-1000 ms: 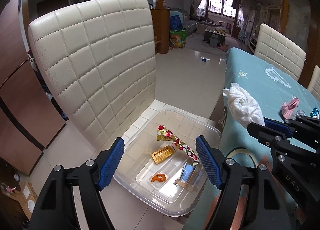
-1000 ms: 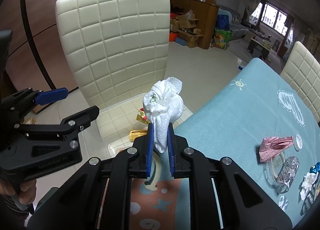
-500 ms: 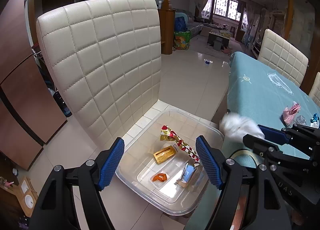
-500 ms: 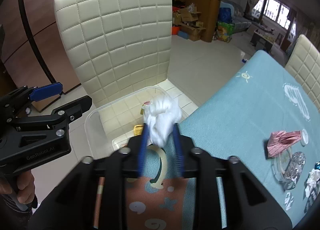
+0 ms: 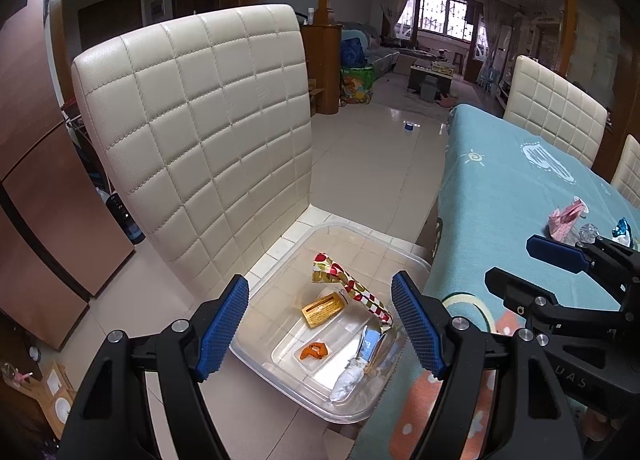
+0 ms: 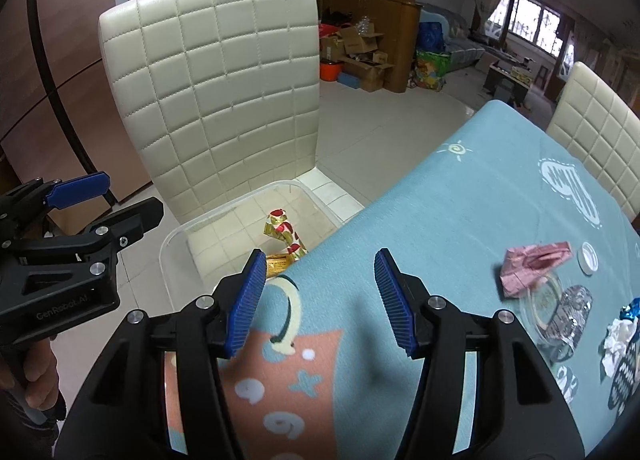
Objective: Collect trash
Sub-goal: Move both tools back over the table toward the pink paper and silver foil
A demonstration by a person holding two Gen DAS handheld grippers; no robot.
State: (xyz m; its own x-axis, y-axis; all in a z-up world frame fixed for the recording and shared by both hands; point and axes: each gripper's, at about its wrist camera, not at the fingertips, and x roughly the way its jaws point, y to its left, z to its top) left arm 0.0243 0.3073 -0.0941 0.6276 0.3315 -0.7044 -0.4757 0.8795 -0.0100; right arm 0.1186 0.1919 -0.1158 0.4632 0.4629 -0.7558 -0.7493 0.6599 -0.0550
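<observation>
A clear plastic bin (image 5: 404,256) sits on a cream chair seat beside the table. Inside lie a red-and-gold wrapper (image 5: 348,288), a yellow packet (image 5: 322,310), an orange scrap (image 5: 314,350) and a crumpled white tissue (image 5: 348,380). My left gripper (image 5: 320,326) hovers open above the bin with nothing between its pads. My right gripper (image 6: 320,300) is over the table edge, its jaws opening and empty; it also shows at the right in the left wrist view (image 5: 536,264). On the teal tablecloth lie a pink wrapper (image 6: 532,264), clear cellophane (image 6: 568,308) and white-and-blue scraps (image 6: 620,336).
The quilted cream chair back (image 6: 224,92) rises behind the bin (image 6: 176,236). Another cream chair (image 6: 596,132) stands at the table's far side. A white round cap (image 6: 589,258) lies by the pink wrapper. Tiled floor (image 5: 380,164) stretches beyond. A hand (image 6: 36,384) grips the left tool's handle.
My right gripper, shut on the white tissue a second ago, has opened; the tissue dropped and now lies in the bin. The left gripper stayed open above the bin.
</observation>
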